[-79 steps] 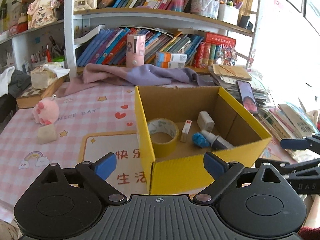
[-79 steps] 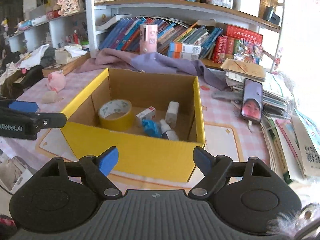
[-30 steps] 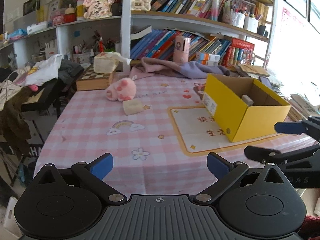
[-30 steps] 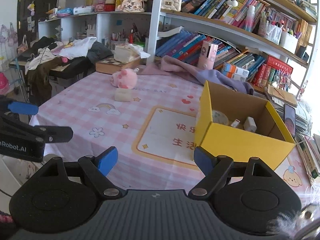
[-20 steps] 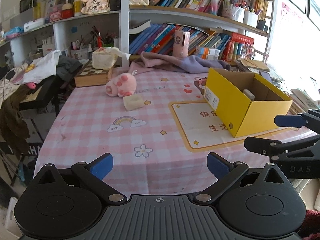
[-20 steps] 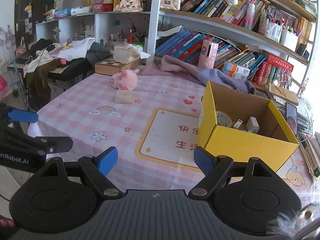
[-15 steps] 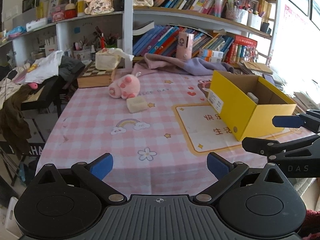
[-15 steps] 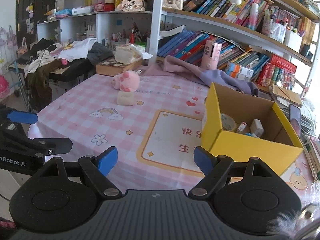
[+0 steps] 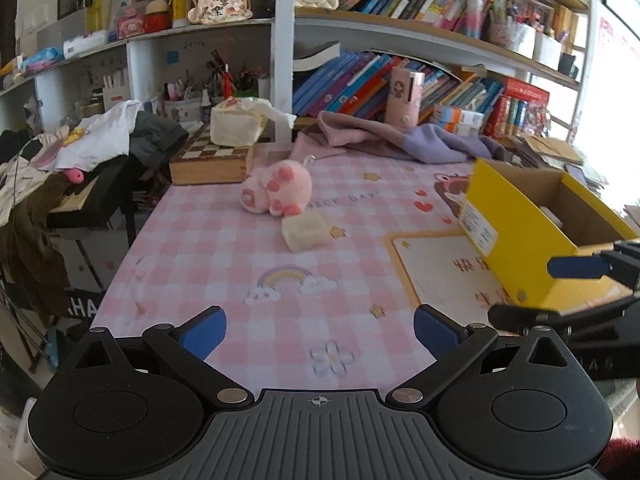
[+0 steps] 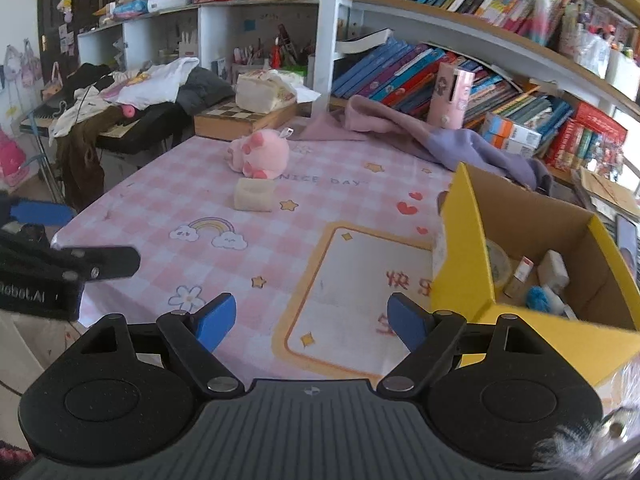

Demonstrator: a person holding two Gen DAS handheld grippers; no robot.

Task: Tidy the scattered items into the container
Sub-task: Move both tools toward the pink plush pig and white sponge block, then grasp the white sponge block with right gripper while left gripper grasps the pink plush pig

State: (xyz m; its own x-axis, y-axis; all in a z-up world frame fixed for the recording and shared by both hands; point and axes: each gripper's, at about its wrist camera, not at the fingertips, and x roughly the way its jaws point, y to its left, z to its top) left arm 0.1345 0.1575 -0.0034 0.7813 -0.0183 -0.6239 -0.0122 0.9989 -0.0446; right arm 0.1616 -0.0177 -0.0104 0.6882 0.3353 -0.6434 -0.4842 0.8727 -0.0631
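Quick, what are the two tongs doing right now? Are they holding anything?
Left tongs: open, holding nothing.
Right tongs: open, holding nothing.

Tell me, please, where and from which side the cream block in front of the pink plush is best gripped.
Grip the cream block across its two long flat sides, coming from above. It lies flat on the tablecloth, and the pink plush sits close behind it, so a level approach would likely bump the plush.
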